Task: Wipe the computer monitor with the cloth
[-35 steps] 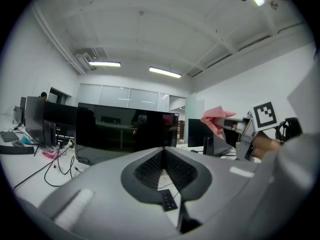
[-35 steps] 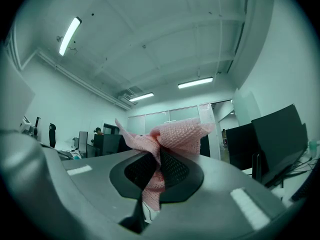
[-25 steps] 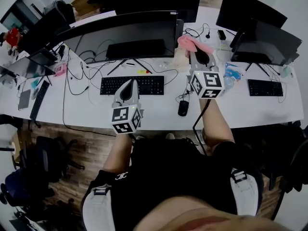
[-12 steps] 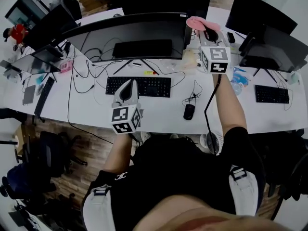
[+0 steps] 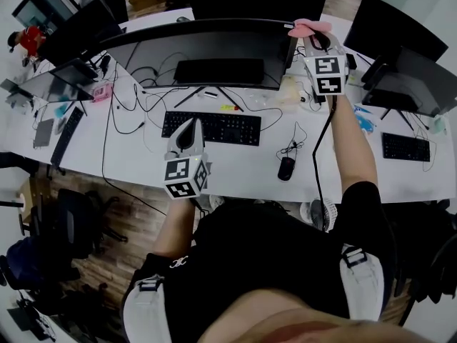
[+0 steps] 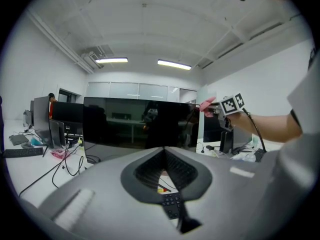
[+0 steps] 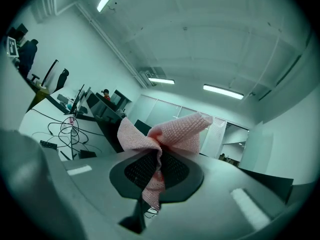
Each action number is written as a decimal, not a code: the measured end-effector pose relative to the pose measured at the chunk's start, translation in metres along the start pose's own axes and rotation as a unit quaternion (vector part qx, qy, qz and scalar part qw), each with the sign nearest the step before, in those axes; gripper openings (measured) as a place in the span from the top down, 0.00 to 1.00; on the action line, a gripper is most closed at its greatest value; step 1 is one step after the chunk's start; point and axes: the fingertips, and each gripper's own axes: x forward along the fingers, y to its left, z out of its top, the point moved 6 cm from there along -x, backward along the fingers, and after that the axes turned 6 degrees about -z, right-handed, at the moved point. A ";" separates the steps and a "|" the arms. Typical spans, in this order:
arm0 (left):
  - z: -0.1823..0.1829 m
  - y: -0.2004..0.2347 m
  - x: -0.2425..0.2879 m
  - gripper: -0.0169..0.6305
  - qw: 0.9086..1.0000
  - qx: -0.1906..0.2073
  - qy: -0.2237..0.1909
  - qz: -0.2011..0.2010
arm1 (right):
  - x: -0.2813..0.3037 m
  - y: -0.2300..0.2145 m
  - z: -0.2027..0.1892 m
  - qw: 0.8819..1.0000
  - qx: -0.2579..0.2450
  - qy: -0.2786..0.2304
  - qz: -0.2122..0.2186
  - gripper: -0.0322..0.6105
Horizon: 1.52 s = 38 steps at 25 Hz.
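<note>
Right gripper (image 5: pixel 315 37) fingers pinch the cloth (image 5: pixel 308 26) at an upper corner of the monitor (image 5: pixel 207 47); left gripper (image 5: pixel 187 131) fingers closed.

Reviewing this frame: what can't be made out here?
1. Whether the cloth touches the monitor: the head view looks down too steeply, and in the left gripper view the cloth is too small.
2. Marks on the monitor: the left gripper view shows it dark, with reflections.
3. Fingertips of the right gripper: in the right gripper view the cloth covers them.
</note>
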 end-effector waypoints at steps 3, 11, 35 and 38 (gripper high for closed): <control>-0.002 0.008 0.001 0.90 1.000 -0.002 0.003 0.002 | 0.007 0.006 -0.001 1.000 -0.004 0.004 0.013 0.93; 0.000 0.026 0.000 0.90 1.000 0.002 0.001 0.000 | 0.015 0.015 0.000 0.996 -0.089 -0.005 0.021 0.93; -0.009 0.038 -0.004 0.90 1.000 -0.006 0.013 0.014 | 0.008 0.056 -0.078 0.995 -0.064 0.062 0.042 0.93; -0.011 0.038 -0.004 0.90 1.000 -0.005 0.016 0.019 | 0.008 0.063 -0.092 0.994 -0.068 0.072 0.051 0.93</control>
